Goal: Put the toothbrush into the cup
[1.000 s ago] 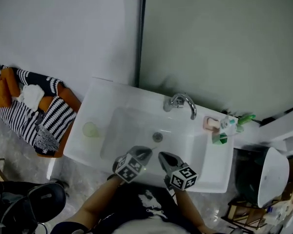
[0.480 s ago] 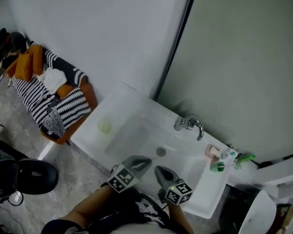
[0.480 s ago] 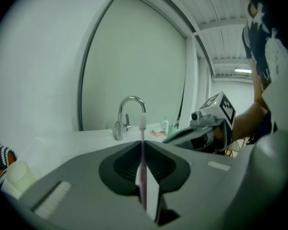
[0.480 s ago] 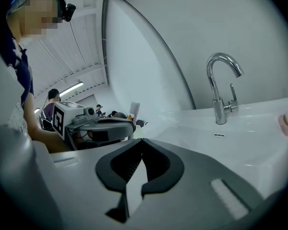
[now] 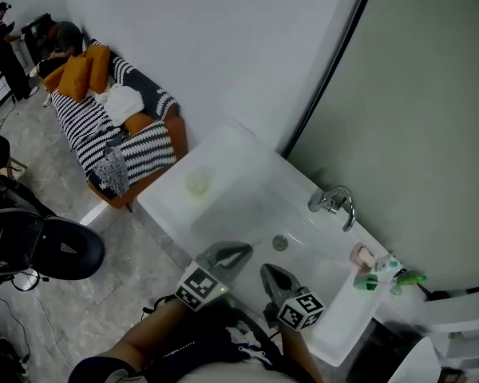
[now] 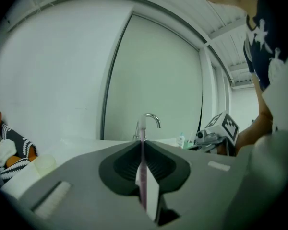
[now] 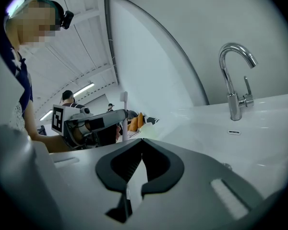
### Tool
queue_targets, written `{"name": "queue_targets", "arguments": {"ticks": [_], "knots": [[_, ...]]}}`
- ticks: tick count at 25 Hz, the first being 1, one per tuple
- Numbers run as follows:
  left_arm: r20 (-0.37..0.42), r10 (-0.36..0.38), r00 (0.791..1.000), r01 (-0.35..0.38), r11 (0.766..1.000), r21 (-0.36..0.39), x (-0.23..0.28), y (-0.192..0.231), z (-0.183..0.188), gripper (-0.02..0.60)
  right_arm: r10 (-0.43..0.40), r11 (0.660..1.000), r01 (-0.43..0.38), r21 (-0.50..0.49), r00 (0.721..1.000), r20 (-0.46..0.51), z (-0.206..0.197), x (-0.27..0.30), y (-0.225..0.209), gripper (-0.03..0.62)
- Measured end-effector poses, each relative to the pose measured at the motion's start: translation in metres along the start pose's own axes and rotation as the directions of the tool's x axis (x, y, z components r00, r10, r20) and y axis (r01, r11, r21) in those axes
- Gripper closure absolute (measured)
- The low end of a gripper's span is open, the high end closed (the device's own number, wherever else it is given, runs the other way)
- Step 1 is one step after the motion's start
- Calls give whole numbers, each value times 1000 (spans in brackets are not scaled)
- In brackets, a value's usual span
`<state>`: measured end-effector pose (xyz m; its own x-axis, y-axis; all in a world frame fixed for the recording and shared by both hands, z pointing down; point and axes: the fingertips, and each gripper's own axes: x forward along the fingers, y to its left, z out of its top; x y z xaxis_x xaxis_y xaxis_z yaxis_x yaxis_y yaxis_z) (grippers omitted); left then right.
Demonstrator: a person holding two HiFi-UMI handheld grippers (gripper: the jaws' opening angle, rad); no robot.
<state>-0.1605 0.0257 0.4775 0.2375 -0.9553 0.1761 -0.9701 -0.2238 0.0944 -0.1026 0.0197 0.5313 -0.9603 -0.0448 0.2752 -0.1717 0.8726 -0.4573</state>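
In the left gripper view a thin pink toothbrush (image 6: 142, 128) stands upright between the jaws, and my left gripper (image 6: 142, 143) is shut on it. In the head view the left gripper (image 5: 241, 254) hovers over the front edge of the white sink (image 5: 247, 166). The pale green cup (image 5: 197, 183) stands on the sink's left ledge, apart from both grippers, and shows again as the cup (image 6: 43, 164). My right gripper (image 5: 268, 273) is beside the left one; its jaw tips (image 7: 142, 141) meet with nothing between them. From the right gripper view I see the toothbrush (image 7: 124, 111) sticking up from the left gripper.
A chrome faucet (image 5: 336, 202) rises at the sink's back. A pink soap dish (image 5: 362, 256) and green bottles (image 5: 385, 277) crowd the right ledge. A sofa with striped blankets and orange cushions (image 5: 116, 138) stands left of the sink, a black chair (image 5: 52, 250) on the floor.
The head view has swung left, so the sink now sits further right and more floor and sofa show. Both grippers have risen slightly; the left still holds the toothbrush.
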Motion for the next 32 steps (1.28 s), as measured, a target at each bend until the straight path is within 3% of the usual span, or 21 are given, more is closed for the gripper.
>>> {"name": "queue_targets", "arguments": {"ticks": [11,16,32], "knots": [[124,46,991,-49,998,25,-31,44,21,560,63,998,-63,-17,998,-2,19,54,26,592],[163,82,983,-82,997,-11,-39,80,27,560,66,998,-66,-12,998,-13,23,83,32,592],[194,96,976,-92,995,-33,-36,163,40,560,13,1000,-13,17,1000,-1,50,140,25,592]]}}
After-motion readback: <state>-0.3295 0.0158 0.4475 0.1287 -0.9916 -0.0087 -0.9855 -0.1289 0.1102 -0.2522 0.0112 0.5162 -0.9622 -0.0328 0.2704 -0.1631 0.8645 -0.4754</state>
